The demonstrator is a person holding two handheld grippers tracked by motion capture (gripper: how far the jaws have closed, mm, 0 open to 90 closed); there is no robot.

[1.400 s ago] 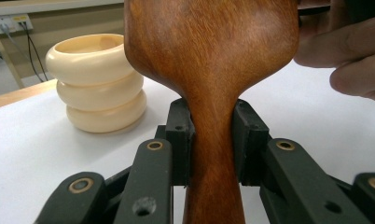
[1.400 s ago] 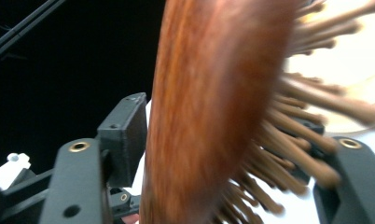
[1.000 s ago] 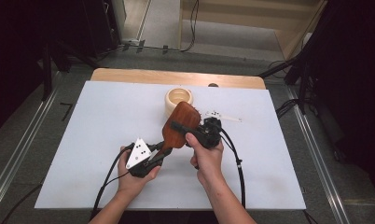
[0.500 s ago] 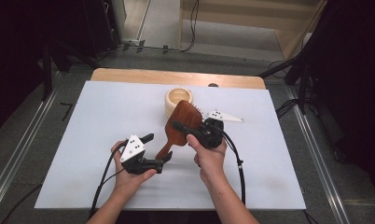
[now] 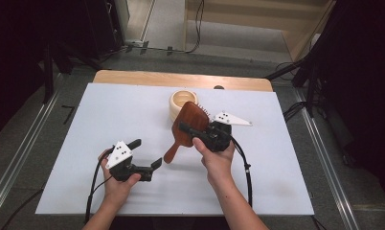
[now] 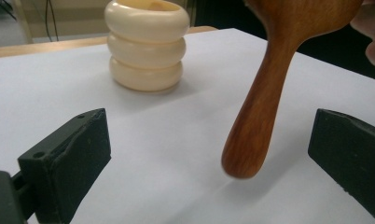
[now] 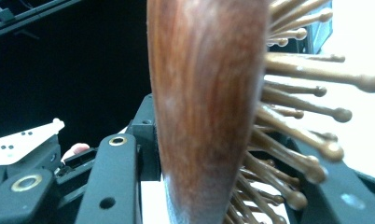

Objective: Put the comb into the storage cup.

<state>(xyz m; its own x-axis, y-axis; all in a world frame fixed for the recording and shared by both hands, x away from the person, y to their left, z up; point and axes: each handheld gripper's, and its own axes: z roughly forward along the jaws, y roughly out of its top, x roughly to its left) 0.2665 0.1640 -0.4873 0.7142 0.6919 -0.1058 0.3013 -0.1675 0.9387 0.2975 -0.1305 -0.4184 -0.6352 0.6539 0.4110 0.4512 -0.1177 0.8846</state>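
The wooden hairbrush point(image 5: 188, 125) is held by its head above the table point(image 5: 109, 115), clamped in the right gripper point(image 5: 190, 130), near the cream ring holder point(image 5: 182, 103). The left gripper point(image 5: 146, 155), its fingers point(image 6: 66, 161) just opened off the handle, stands spread and empty beside it. A firm clamp on the head is advised, so the handle end is not dragged.

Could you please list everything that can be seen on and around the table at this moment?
Hairbrush: one, reddish-brown wood with bristles, clamped by its head above the middle of the table, handle slanting down toward the left gripper.
Ringed cup: one, cream, standing upright on the sheet just behind the hairbrush.
Sheet: one, white, covering most of the table top.
Table: one, light wood, a strip showing at the far edge.
Left gripper: one, black with a white plate, jaws just opened and wide apart, the brush handle's end loose between them in the left gripper view.
Right gripper: one, black with a white plate, shut on the hairbrush head.
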